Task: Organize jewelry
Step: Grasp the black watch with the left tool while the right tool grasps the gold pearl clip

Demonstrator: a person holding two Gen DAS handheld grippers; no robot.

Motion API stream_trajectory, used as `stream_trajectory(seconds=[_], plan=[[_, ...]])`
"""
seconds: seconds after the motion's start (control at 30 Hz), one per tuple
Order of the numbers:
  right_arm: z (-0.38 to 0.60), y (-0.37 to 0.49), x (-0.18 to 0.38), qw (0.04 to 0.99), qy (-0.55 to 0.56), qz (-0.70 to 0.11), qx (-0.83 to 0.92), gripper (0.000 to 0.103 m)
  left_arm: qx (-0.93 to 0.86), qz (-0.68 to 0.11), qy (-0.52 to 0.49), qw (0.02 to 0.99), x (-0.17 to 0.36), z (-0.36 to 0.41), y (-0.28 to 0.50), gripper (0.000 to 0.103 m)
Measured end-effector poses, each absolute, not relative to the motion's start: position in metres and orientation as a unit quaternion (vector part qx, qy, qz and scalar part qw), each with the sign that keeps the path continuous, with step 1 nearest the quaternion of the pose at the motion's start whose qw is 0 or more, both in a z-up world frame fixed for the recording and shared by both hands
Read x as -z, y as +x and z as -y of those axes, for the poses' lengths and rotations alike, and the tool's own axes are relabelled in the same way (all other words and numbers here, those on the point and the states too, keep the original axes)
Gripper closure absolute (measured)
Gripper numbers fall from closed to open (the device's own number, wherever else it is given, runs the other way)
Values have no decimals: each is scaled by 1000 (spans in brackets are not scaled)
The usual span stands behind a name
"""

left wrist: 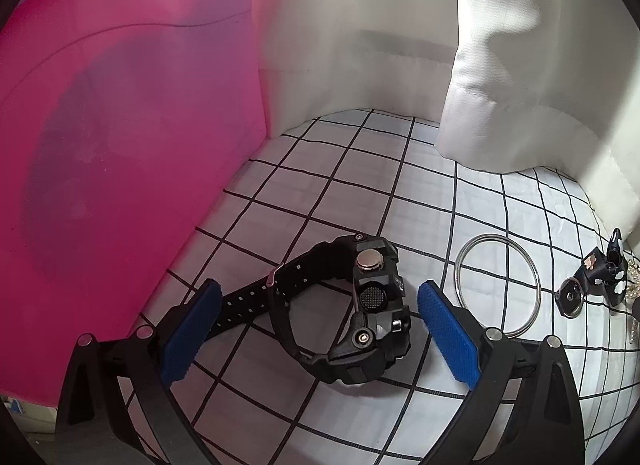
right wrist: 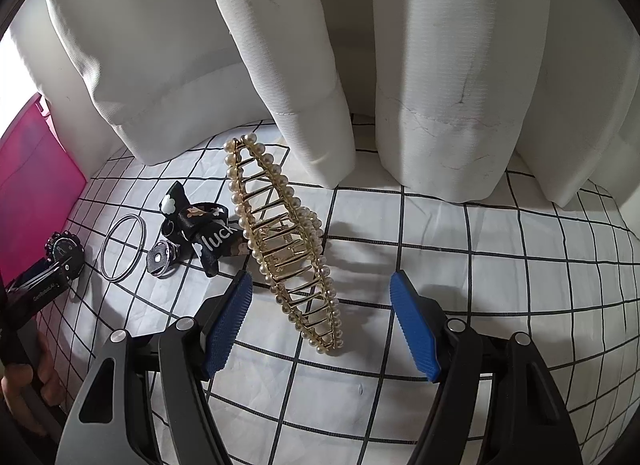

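A black wristwatch lies on its side on the white checked cloth, between the open blue pads of my left gripper, not gripped. A silver bangle lies right of it, then a black bow clip. In the right wrist view a gold pearl hair claw lies on the cloth between the open pads of my right gripper. The bow clip, bangle and watch lie to its left.
A pink box stands close on the left of the watch, and shows at the left edge of the right wrist view. White curtains hang down onto the cloth at the back.
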State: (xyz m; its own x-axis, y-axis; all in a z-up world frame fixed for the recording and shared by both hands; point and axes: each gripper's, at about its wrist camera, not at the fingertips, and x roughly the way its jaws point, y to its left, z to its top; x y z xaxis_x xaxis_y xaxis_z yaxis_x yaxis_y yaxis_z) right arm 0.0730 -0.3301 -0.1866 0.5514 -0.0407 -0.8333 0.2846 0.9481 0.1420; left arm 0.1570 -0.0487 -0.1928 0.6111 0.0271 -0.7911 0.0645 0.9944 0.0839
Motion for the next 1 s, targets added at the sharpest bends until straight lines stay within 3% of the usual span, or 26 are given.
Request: stream_trajectory(seconds=[0.9,1.0], plan=[[307,115,210,878,53,-466,95,35,-13,-434,96,896,202,62,170,6],[305,114,211,880,54,-463,92,36,-16,-430,96,898,200,60,167,12]])
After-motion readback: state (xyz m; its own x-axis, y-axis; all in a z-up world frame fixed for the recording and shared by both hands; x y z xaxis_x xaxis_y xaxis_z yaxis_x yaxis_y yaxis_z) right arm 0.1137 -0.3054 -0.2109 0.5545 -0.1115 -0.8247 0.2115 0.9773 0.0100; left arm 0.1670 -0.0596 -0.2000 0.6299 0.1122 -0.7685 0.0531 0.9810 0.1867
